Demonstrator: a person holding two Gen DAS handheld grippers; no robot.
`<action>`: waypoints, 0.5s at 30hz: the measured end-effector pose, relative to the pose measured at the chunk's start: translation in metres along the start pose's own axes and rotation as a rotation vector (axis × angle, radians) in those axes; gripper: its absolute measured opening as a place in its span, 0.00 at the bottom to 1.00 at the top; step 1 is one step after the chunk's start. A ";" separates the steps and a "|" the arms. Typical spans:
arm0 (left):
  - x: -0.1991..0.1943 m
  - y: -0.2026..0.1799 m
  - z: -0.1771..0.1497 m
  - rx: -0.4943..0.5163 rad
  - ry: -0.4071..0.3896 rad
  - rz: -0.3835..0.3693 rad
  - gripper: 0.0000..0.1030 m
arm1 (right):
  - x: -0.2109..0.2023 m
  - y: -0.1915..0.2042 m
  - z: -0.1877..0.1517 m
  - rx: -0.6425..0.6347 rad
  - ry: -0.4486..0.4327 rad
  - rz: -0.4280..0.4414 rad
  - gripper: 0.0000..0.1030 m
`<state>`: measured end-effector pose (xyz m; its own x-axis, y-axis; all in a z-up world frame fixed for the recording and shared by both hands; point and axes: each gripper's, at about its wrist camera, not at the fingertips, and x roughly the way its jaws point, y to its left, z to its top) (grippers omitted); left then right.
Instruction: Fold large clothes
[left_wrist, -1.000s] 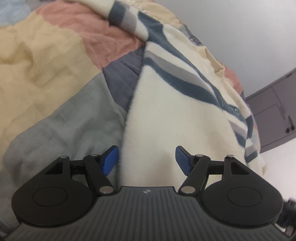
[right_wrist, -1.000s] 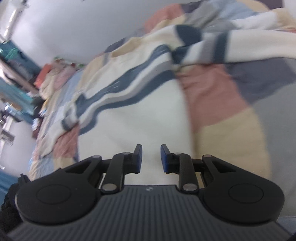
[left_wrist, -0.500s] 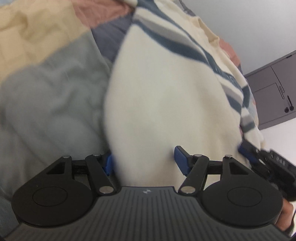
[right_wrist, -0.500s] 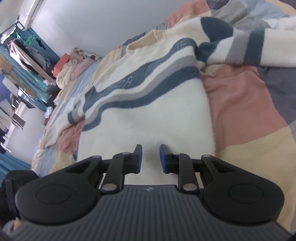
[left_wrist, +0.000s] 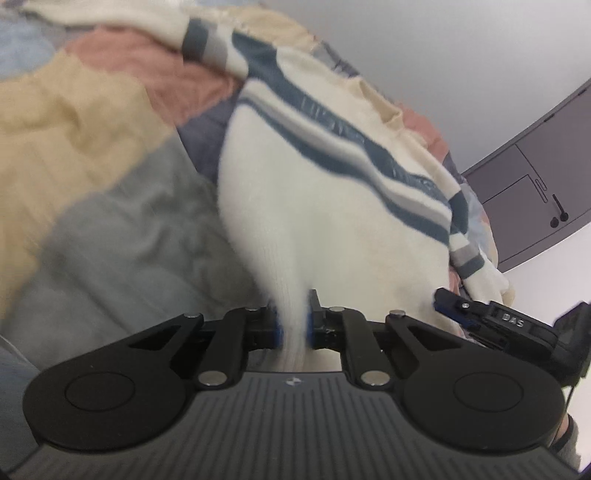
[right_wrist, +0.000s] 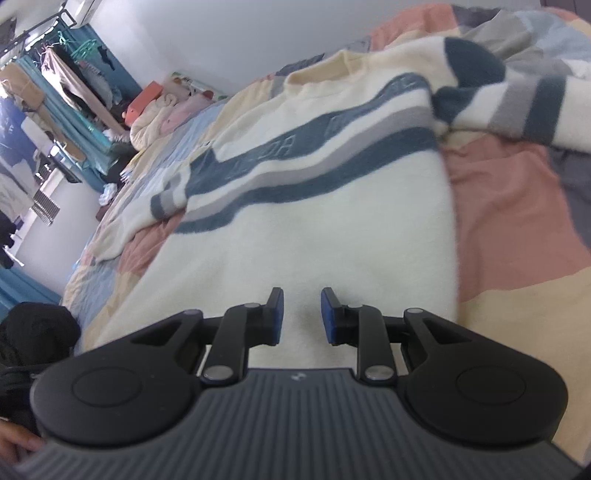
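A cream sweater with navy and grey stripes lies spread on a patchwork bedspread. My left gripper has its jaws closing, and its blue pads pinch a bunched fold of the sweater's lower left edge, lifted off the bed. In the right wrist view the sweater lies flat, one sleeve thrown across the upper right. My right gripper hovers over the sweater's lower hem, its pads a small gap apart with nothing pinched between them. One finger of the right gripper shows at the left view's right edge.
A grey cabinet stands beyond the bed's far side. A clothes rack and a pile of bedding sit at the far end. The bedspread lies bare right of the sweater. A hand shows at bottom left.
My left gripper closed from wide open onto the sweater's edge and lifted it, bunching the cloth. My right gripper sank closer to the hem with its gap unchanged.
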<state>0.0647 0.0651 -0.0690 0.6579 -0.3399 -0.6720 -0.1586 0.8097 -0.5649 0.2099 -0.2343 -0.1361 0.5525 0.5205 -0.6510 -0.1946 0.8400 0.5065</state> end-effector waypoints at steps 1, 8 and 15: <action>-0.006 0.000 0.002 0.017 -0.006 0.012 0.12 | 0.003 0.004 0.000 -0.005 0.014 0.007 0.25; -0.017 0.010 0.006 0.031 0.019 0.078 0.12 | 0.027 0.025 -0.006 -0.054 0.071 -0.030 0.25; -0.037 0.002 0.002 0.084 -0.043 0.193 0.30 | 0.019 0.032 -0.010 -0.061 0.033 0.002 0.25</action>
<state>0.0418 0.0798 -0.0443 0.6526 -0.1558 -0.7415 -0.2234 0.8955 -0.3848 0.2055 -0.1959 -0.1377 0.5255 0.5262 -0.6685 -0.2452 0.8461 0.4732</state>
